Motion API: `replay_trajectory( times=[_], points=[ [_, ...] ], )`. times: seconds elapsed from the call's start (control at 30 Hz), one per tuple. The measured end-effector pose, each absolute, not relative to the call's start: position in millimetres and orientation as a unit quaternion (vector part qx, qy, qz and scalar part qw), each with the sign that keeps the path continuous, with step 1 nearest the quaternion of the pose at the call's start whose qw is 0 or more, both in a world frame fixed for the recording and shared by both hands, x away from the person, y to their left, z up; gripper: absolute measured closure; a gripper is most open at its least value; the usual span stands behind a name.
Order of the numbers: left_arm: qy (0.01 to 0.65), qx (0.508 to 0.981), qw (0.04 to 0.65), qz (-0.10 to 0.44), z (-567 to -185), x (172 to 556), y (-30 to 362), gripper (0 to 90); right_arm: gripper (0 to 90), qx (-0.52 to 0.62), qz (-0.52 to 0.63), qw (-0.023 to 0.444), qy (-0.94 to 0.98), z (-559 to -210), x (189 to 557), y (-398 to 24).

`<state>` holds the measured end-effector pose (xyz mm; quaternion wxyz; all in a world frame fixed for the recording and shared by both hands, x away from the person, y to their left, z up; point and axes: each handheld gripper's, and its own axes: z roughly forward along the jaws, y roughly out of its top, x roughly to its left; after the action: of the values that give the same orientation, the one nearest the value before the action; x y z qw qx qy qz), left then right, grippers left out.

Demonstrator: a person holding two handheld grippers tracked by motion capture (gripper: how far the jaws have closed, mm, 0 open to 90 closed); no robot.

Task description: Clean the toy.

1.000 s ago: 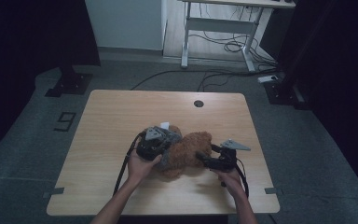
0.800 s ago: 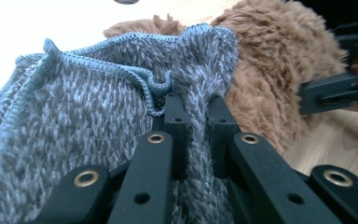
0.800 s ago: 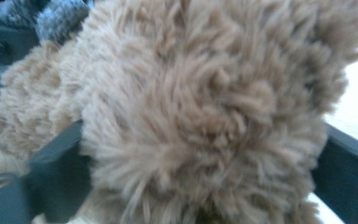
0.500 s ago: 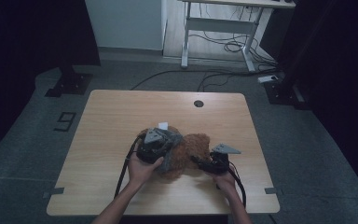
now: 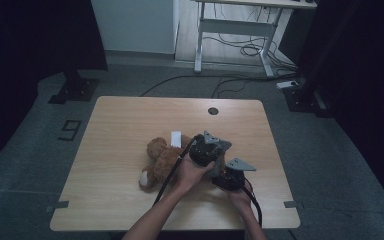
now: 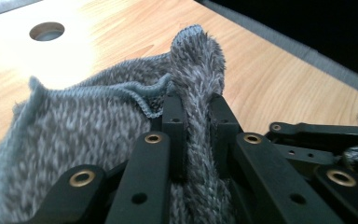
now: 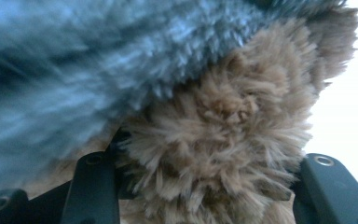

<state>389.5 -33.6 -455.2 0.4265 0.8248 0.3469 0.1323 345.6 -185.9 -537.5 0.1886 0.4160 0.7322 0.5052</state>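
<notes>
A brown teddy bear (image 5: 161, 159) lies on the wooden table (image 5: 125, 120), with a white tag (image 5: 176, 137) by it. My left gripper (image 5: 207, 150) is just right of the bear, shut on a fold of a grey knit garment (image 6: 98, 126); in the left gripper view (image 6: 196, 105) the fold stands up between the jaws. My right gripper (image 5: 232, 176) sits close behind it to the right. In the right gripper view its jaws (image 7: 209, 186) stand wide with the bear's brown fur (image 7: 223, 140) packed between them, and the grey garment (image 7: 74, 70) drapes over the fur.
A round cable hole (image 5: 213, 111) is in the table's far side. Cables trail from both grippers toward the front edge. A white desk frame (image 5: 235, 30) and floor cables lie beyond the table, and a black stand base (image 5: 75, 90) sits at far left.
Both grippers have moved to the right, the left one drawing the grey garment with it. More of the bear's brown body now lies bare to their left.
</notes>
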Motion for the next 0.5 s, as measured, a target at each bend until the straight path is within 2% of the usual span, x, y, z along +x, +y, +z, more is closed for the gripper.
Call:
replay_trajectory(
  times=[0.1, 0.23, 0.3, 0.4, 0.5],
  points=[
    [0.344, 0.829, 0.417, 0.144, -452, 386, -25, 80.9, 44.9, 0.407, 0.506, 0.191, 0.735, -538, 346, -186],
    [0.351, 0.835, 0.378, 0.192, -450, 384, -3, 81.2, 44.9, 0.407, 0.506, 0.188, 0.737, -537, 346, -186],
    [0.367, 0.833, 0.369, 0.189, -456, 387, 14, 81.4, 44.9, 0.409, 0.508, 0.185, 0.736, -538, 346, -187],
    [0.381, 0.822, 0.387, 0.171, -460, 385, 38, 81.6, 44.8, 0.409, 0.512, 0.179, 0.734, -537, 347, -188],
    [0.385, 0.818, 0.378, 0.199, -453, 381, 56, 81.7, 44.9, 0.409, 0.514, 0.176, 0.733, -538, 347, -189]
  ],
)
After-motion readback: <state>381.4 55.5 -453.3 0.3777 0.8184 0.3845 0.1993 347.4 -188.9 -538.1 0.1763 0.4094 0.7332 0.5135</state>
